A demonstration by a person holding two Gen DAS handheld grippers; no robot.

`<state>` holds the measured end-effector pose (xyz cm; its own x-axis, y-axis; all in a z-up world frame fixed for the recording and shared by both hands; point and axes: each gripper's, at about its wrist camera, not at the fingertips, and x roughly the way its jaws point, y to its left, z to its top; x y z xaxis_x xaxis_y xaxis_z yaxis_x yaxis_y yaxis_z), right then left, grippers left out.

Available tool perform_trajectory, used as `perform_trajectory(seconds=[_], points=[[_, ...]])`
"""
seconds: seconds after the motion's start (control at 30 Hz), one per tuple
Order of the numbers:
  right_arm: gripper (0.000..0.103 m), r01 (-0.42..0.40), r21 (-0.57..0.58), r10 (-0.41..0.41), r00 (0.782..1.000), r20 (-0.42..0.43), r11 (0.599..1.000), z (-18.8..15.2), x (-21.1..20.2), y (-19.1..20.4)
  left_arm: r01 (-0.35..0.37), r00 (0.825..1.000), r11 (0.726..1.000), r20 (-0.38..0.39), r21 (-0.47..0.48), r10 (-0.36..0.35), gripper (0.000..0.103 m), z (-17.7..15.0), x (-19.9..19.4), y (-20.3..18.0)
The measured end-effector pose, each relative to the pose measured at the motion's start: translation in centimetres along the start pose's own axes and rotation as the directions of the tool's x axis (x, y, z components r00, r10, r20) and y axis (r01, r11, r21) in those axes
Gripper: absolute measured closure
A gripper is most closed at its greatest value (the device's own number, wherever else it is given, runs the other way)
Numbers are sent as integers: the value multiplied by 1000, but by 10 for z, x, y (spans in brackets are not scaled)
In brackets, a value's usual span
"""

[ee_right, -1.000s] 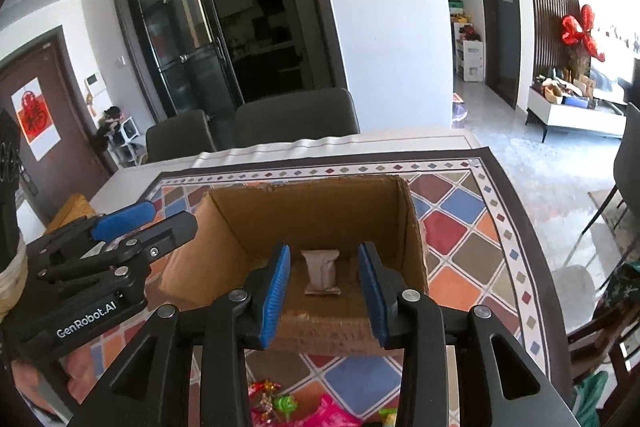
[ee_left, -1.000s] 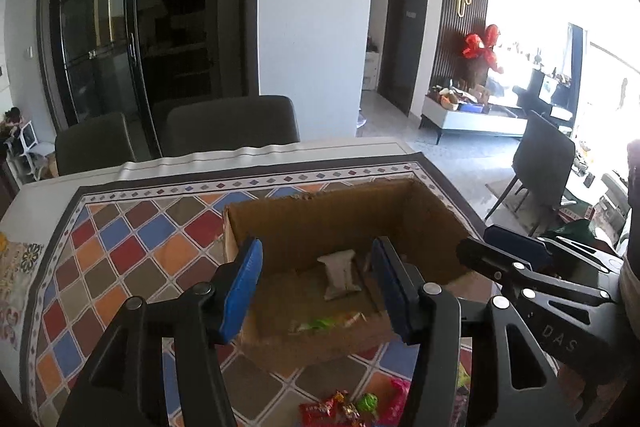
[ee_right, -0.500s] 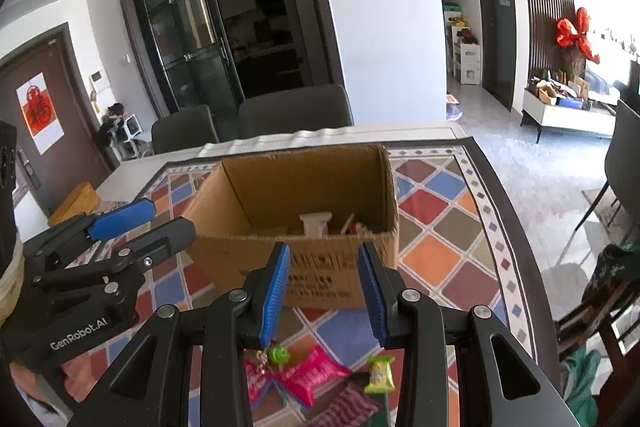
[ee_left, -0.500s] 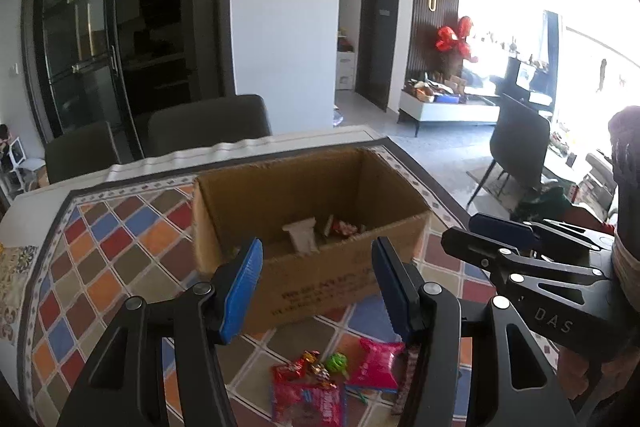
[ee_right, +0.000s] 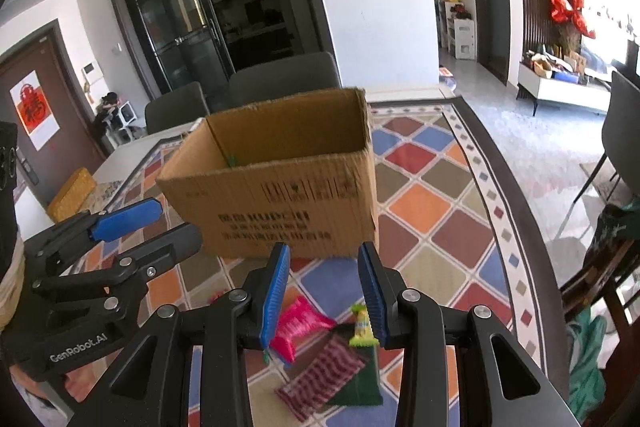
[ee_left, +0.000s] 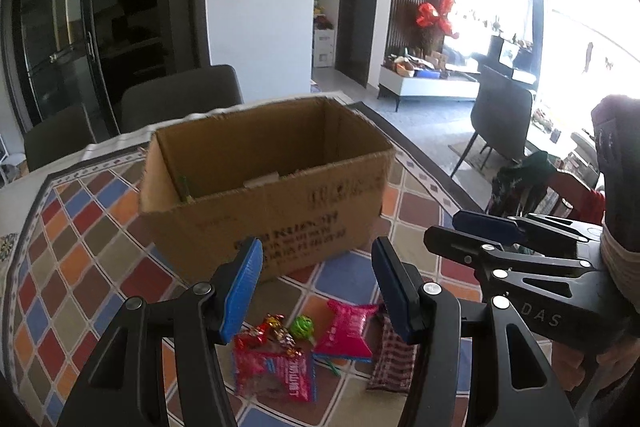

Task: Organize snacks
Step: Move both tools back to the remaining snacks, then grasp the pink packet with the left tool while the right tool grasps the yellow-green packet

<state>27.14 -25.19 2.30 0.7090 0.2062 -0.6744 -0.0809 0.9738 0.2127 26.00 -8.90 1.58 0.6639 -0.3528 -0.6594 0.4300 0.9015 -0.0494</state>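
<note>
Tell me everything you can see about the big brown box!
The cardboard box is plain brown corrugated card, open at the top, standing upright on the colourful diamond-patterned tablecloth. Dark printed lettering runs across its near side, too blurry to read. Its top edges look a bit ragged. Just over the near rim something pale and something green peek out from inside. Snack packets lie on the cloth in front, apart from it. Nothing grips it.

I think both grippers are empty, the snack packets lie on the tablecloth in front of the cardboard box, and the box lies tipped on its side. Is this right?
One detail is wrong: the cardboard box stands upright with its open top facing up, as the left wrist view shows. The rest holds: left gripper and right gripper are empty, and the snack packets lie on the tablecloth in front of it.
</note>
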Motion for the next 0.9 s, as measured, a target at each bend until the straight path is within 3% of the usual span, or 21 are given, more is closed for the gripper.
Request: perform_trajectory(seconds=[0.53, 0.9], points=[[66, 12, 32, -9, 996, -88, 999, -37, 20, -19, 54, 990, 997, -131, 45, -48, 48, -35, 37, -19], [66, 14, 36, -7, 985, -174, 999, -59, 45, -24, 119, 963, 992, -246, 32, -108, 52, -54, 68, -17]])
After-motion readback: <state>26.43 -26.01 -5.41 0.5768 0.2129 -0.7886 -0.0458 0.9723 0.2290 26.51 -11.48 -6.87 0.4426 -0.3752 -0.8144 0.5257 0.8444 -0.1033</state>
